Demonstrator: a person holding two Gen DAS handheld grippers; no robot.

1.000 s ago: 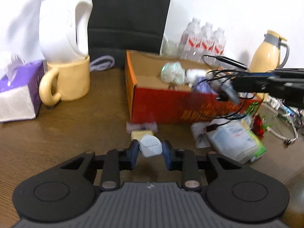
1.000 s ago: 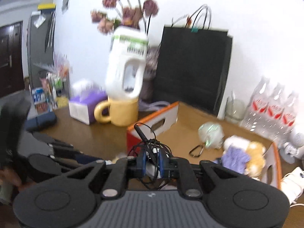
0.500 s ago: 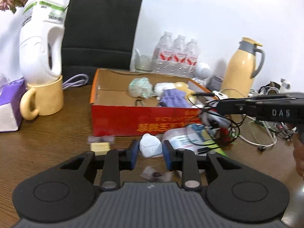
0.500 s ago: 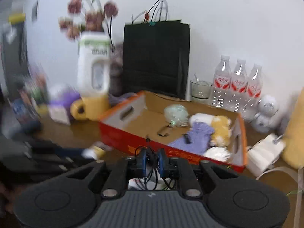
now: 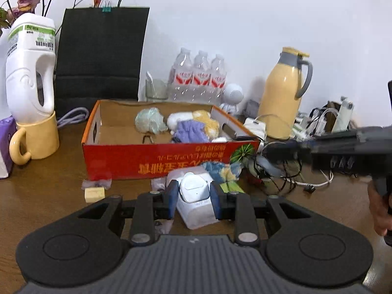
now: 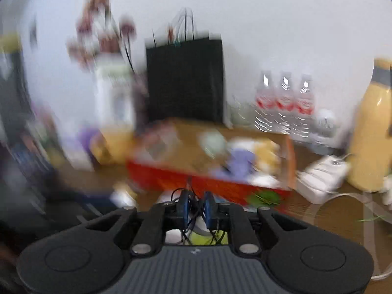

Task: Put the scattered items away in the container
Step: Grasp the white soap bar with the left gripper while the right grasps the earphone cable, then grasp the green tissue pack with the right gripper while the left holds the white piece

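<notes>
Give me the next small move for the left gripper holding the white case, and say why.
Probably carry it forward over the red box's near wall, then open. The left gripper is shut on the small white case, which hangs short of the box, above the table. The box's left half looks bare, so that seems the safest drop spot.

Blurred by motion across the whole right wrist view: flowers [image 6: 103, 31], black bag [image 6: 185, 80] and red box [image 6: 196, 178] all smeared, box contents unreadable. Tangled black cable [image 6: 193, 210] in the right claw [image 6: 196, 205] partly hidden behind its own fingers. In the left wrist view, purple tissue box [image 5: 4, 147] cut off at nine o'clock; hand [image 5: 381, 210] cut off at three o'clock. Small packets [image 5: 96, 183] on the bench [image 5: 49, 196] too small to tell.
</notes>
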